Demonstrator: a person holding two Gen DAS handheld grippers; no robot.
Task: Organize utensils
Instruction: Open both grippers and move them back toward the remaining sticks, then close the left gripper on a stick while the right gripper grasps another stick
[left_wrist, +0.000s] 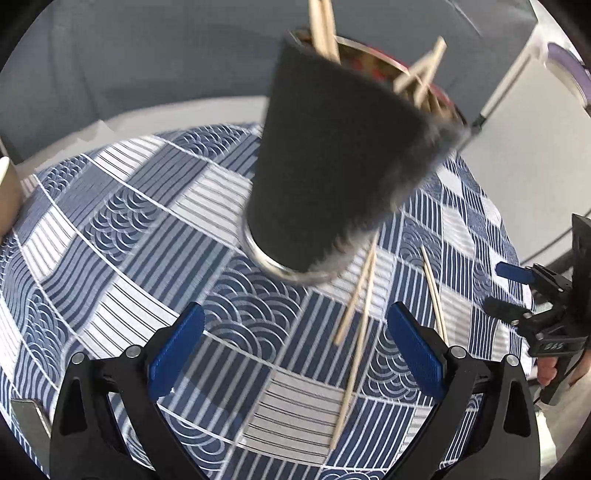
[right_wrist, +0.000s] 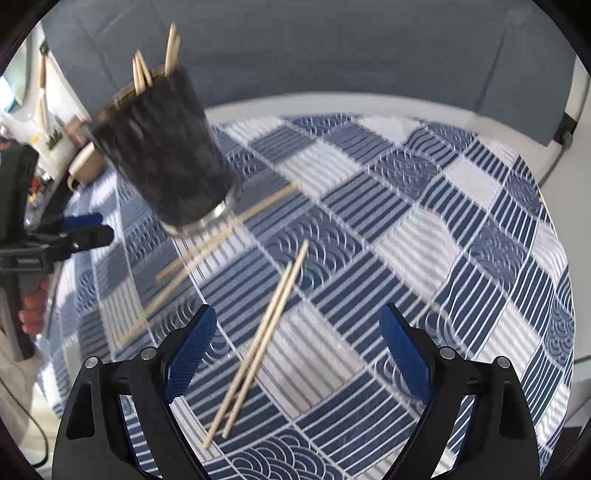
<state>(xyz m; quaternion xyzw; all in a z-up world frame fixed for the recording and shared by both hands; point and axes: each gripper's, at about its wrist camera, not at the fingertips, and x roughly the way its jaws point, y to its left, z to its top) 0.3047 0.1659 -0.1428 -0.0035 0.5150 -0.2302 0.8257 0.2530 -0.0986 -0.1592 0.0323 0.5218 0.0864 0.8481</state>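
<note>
A black utensil cup with a metal base stands on the blue patterned tablecloth and holds several wooden chopsticks. It also shows in the right wrist view. One chopstick pair lies loose just right of the cup, also in the right wrist view. A second pair lies between the right gripper's fingers, seen farther right in the left wrist view. My left gripper is open and empty, just short of the cup. My right gripper is open and empty over the second pair.
A beige mug stands at the table's far left edge behind the cup. A grey sofa runs behind the table. The right gripper shows at the right edge of the left wrist view, the left gripper at the left of the right wrist view.
</note>
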